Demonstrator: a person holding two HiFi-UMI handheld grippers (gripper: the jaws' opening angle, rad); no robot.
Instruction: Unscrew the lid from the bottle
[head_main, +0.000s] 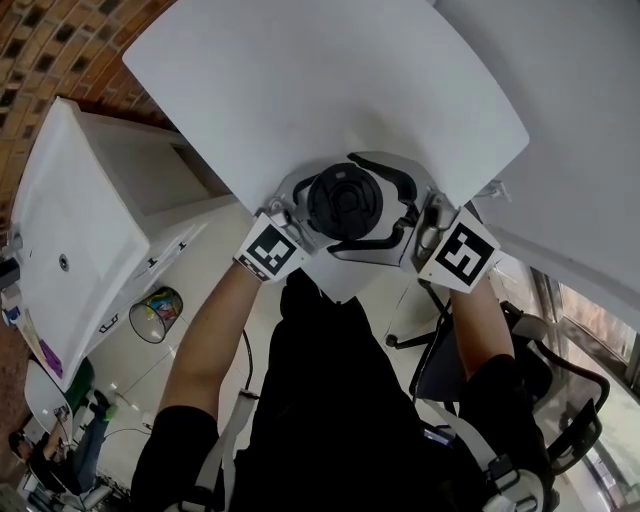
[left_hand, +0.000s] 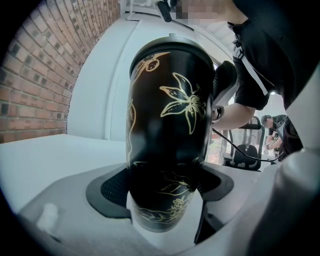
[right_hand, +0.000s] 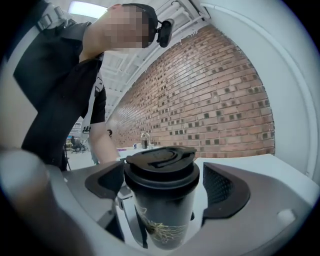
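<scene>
Clamping the black bottle (left_hand: 167, 125) with the left gripper (left_hand: 162, 187) from 8 o'clock; flanking its lid (right_hand: 161, 167) with the right gripper (right_hand: 165, 184), jaws apart, from 4 o'clock.

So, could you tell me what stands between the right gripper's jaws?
The black lid stands between the open jaws of the right gripper, with a gap beside one pad; the right gripper view shows this.

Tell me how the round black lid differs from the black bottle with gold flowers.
The round black lid is plain; the black bottle with gold flowers carries gold drawings. The lid is short and flat, the bottle tall. The left gripper clamps the bottle; the right gripper has its jaws round the lid, with a gap at one pad. Both are black; the lid sits on the bottle.
</scene>
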